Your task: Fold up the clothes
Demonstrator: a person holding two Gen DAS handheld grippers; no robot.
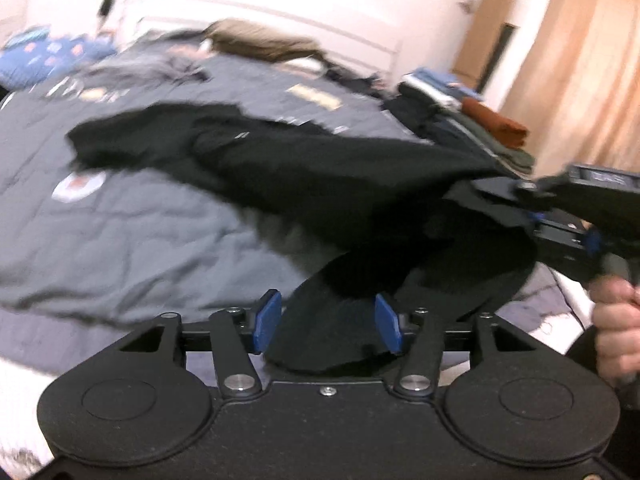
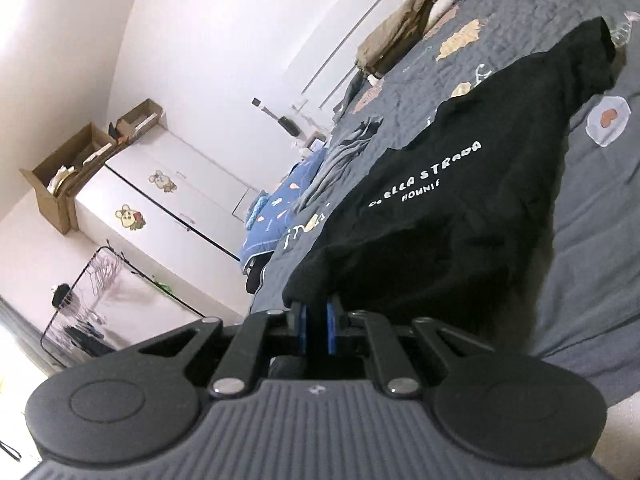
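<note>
The black shirt [image 2: 460, 208] lies spread on the grey bed [image 2: 592, 248], one edge lifted; it looks soft, light and limp, so it should sag wherever unsupported and is best taken at hems or corners. The right tool [image 2: 316, 322] is clenched on an edge of it; the left tool [image 1: 328, 322] stands released, cloth between its pads but unpressed. The right view alone shows the shirt's white lettering; the left view alone shows a folded stack [image 1: 480, 120] at the bed's far side.
</note>
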